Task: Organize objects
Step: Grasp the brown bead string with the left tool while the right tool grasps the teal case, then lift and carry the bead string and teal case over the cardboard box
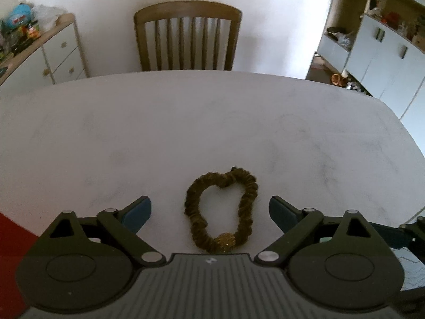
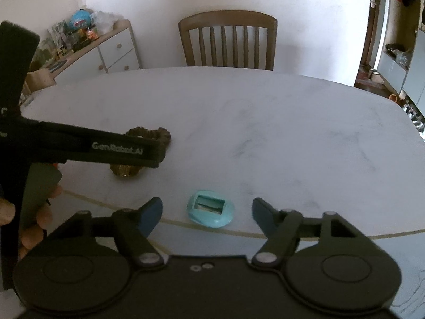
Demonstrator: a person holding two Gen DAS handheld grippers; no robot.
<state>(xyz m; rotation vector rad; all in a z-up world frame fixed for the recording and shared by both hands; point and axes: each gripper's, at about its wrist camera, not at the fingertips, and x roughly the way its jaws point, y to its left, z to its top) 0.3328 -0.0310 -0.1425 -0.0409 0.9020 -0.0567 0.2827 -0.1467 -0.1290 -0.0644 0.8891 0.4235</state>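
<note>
Low in the frame, the left tool (image 1: 209, 210) stands open around an olive scrunchie (image 1: 221, 210) lying on the bench (image 1: 186, 122). The right tool (image 2: 207, 212) gapes, untouching, around a teal sharpener (image 2: 210, 209) at lower centre.

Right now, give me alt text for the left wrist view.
An open left gripper hangs over a dark scrunchie lying between its fingers, untouched, on a white table. A wooden chair stands behind the table.
</note>
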